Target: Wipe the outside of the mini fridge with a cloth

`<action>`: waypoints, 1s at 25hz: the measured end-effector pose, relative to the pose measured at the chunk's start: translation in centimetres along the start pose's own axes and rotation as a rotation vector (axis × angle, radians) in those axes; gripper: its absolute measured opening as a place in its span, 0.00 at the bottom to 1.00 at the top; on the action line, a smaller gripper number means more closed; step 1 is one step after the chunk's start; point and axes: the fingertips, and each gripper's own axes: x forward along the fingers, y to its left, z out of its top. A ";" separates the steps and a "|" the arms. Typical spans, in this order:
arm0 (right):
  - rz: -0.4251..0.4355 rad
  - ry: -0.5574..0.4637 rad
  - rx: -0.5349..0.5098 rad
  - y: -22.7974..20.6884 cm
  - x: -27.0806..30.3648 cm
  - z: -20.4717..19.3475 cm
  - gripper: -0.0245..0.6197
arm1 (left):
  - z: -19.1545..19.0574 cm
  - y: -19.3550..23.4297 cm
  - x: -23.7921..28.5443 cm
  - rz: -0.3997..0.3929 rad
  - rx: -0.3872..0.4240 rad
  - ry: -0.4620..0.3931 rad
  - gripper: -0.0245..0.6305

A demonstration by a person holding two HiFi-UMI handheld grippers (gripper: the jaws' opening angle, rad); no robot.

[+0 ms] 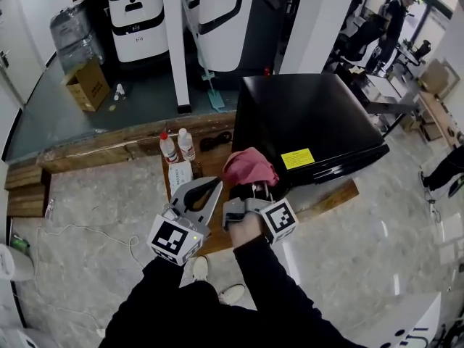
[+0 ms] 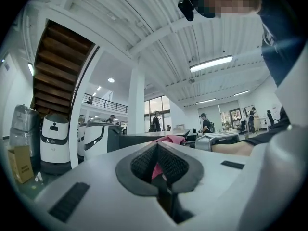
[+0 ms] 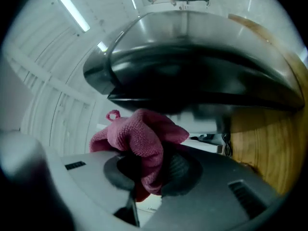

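Note:
The black mini fridge point(image 1: 312, 118) stands on a low wooden platform point(image 1: 330, 194) and carries a yellow label point(image 1: 298, 158). A pink cloth point(image 1: 249, 167) is bunched against the fridge's near left corner. My right gripper point(image 1: 254, 189) is shut on it. In the right gripper view the cloth point(image 3: 137, 136) is pinched between the pads of that gripper point(image 3: 149, 170), and the fridge point(image 3: 192, 76) looms just above. My left gripper point(image 1: 215, 185) hangs just left of the cloth, jaws together with nothing in them. The left gripper view shows its pads point(image 2: 157, 148) meeting, with the cloth point(image 2: 168, 139) beyond.
Two small bottles point(image 1: 177, 146) stand on the platform left of the fridge, beside a black cable point(image 1: 214, 141). A white column point(image 1: 176, 42), white machines point(image 1: 136, 20) and a cardboard box point(image 1: 88, 84) lie behind. A person point(image 1: 395, 17) stands far right.

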 end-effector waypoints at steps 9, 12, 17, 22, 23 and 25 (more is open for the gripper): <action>-0.009 -0.108 0.184 -2.5 1.8 2.0 0.17 | -1.0 0.4 2.9 -0.055 0.014 0.038 0.05; -0.026 -0.114 0.222 -4.0 2.2 1.3 0.17 | -2.6 1.3 3.6 -0.068 -0.001 0.067 0.05; -0.089 -0.134 0.248 -8.3 2.1 1.0 0.17 | -5.3 2.2 5.0 -0.081 -0.035 0.086 0.05; -0.165 -0.127 0.238 -13.7 2.5 0.1 0.17 | -10.3 3.3 6.7 -0.119 -0.083 0.140 0.05; -0.173 -0.126 0.241 -14.8 2.7 0.0 0.17 | -11.5 3.4 7.0 -0.128 -0.092 0.154 0.05; -0.206 -0.124 0.241 -16.9 2.8 -0.3 0.17 | -13.9 3.5 7.7 -0.147 -0.110 0.186 0.05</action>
